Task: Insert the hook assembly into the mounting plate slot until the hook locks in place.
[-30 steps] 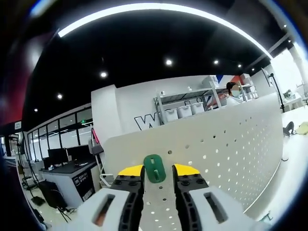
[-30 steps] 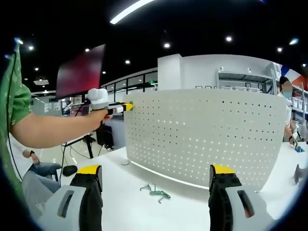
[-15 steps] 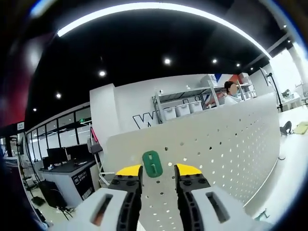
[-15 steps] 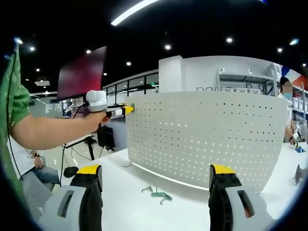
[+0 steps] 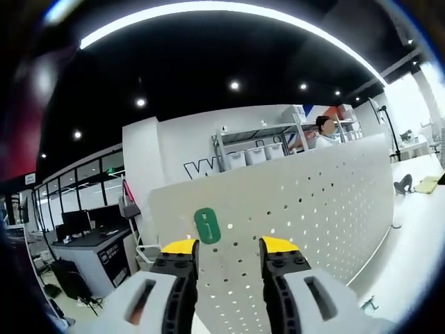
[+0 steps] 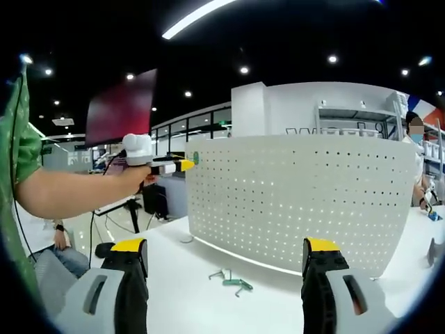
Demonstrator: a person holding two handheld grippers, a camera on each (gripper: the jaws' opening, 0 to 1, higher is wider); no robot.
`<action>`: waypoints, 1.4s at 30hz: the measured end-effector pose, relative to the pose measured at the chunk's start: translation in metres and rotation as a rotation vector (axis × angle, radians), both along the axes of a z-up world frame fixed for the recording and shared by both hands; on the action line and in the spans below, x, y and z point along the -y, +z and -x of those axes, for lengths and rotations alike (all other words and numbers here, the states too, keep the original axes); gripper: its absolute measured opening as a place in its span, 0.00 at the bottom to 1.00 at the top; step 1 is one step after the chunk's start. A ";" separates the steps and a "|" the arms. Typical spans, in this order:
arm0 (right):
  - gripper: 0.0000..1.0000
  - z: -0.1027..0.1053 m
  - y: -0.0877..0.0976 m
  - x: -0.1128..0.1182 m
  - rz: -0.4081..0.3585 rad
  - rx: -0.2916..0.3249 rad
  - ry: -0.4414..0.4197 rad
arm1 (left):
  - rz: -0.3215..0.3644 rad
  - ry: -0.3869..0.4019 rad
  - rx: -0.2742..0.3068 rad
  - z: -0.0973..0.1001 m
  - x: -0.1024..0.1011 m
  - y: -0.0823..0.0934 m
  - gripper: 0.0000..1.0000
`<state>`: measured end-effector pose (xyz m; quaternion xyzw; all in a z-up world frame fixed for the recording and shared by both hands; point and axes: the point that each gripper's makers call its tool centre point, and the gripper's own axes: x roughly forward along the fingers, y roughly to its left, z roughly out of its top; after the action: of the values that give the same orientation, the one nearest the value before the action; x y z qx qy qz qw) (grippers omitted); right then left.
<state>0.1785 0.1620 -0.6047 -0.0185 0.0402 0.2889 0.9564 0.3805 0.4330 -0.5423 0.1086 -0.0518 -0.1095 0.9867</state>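
Note:
A small green hook (image 5: pixel 207 226) sits on the white perforated mounting plate (image 5: pixel 313 209), near its upper left edge. My left gripper (image 5: pixel 228 245) is just below and right of the hook, its yellow-tipped jaws apart and nothing between them. In the right gripper view, the left gripper (image 6: pixel 182 165) is held by a person's hand at the plate's top left corner, with the green hook (image 6: pixel 195 158) just past its tips on the plate (image 6: pixel 299 202). My right gripper (image 6: pixel 224 254) stands wide open, well back from the plate, over the white table (image 6: pixel 174 292).
A few loose green and metal hook parts (image 6: pixel 233 280) lie on the table in front of the plate. The person's forearm (image 6: pixel 76 191) and green sleeve reach in from the left. A person stands by shelves (image 5: pixel 257 149) behind the plate.
The left gripper's jaws have spread wider. The green hook, which sat between their tips, now stands on the plate above and left of the gap. The right gripper has held still.

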 end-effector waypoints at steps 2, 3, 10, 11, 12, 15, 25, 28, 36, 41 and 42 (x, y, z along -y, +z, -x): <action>0.94 0.001 0.000 -0.001 -0.001 0.000 0.002 | 0.001 -0.008 -0.011 0.003 0.002 -0.004 0.37; 0.94 0.001 0.000 -0.001 -0.001 0.000 0.002 | 0.001 -0.012 -0.016 0.005 0.003 -0.006 0.38; 0.94 0.003 0.002 -0.002 -0.002 0.004 0.003 | 0.018 -0.030 -0.050 0.017 0.008 -0.020 0.42; 0.94 0.004 0.002 -0.001 -0.003 0.004 0.003 | 0.014 -0.033 -0.055 0.020 0.010 -0.023 0.42; 0.94 0.004 0.002 -0.001 -0.003 0.004 0.003 | 0.010 -0.037 -0.057 0.022 0.011 -0.025 0.42; 0.94 0.005 0.002 -0.001 -0.004 0.006 0.003 | 0.009 -0.052 -0.070 0.029 0.017 -0.030 0.44; 0.94 0.009 0.005 -0.003 -0.007 0.013 0.010 | 0.007 -0.102 -0.108 0.053 0.034 -0.040 0.48; 0.94 0.011 0.005 -0.003 -0.009 0.015 0.011 | 0.014 -0.111 -0.116 0.059 0.036 -0.043 0.48; 0.94 0.017 0.006 -0.003 -0.012 0.019 0.013 | 0.043 -0.155 -0.155 0.086 0.052 -0.059 0.50; 0.94 0.022 0.006 -0.004 -0.013 0.019 0.018 | 0.055 -0.186 -0.186 0.101 0.061 -0.070 0.51; 0.94 0.022 0.006 -0.004 -0.012 0.019 0.019 | 0.066 -0.194 -0.195 0.105 0.062 -0.073 0.51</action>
<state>0.1563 0.1663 -0.5985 -0.0158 0.0290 0.2978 0.9541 0.2755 0.3706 -0.6151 0.0595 0.0304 -0.2126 0.9748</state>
